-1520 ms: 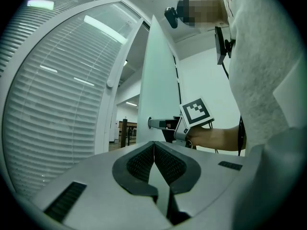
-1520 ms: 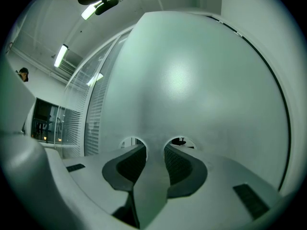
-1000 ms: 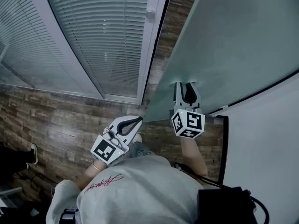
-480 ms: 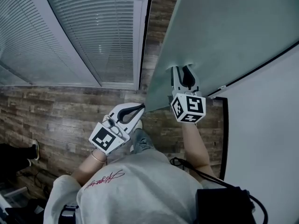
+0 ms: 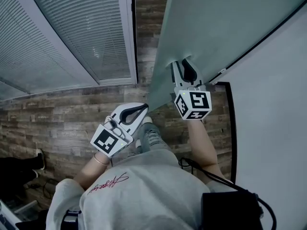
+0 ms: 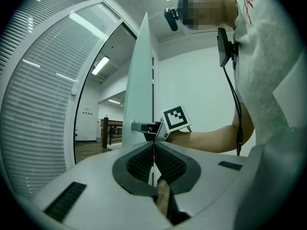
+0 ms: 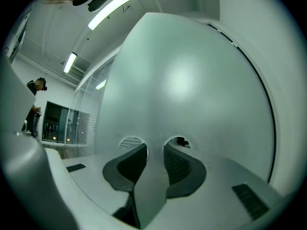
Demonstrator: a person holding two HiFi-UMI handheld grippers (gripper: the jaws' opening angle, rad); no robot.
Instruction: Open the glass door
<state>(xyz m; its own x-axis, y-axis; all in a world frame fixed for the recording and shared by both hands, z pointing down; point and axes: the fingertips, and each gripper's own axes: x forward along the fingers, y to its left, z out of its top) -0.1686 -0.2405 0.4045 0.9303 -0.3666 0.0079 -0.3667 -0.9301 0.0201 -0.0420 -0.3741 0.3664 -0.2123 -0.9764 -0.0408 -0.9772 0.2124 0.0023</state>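
Over the last second the glass door (image 5: 230, 18), upper right of frame, has swung further off the right gripper (image 5: 180, 63), whose jaws are apart, tips on the pane, nothing between; left gripper (image 5: 144, 108) closed, empty, so opening looks well underway.

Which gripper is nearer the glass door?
Right. The right gripper has its tips against the glass door; the left gripper hangs short of its free edge.
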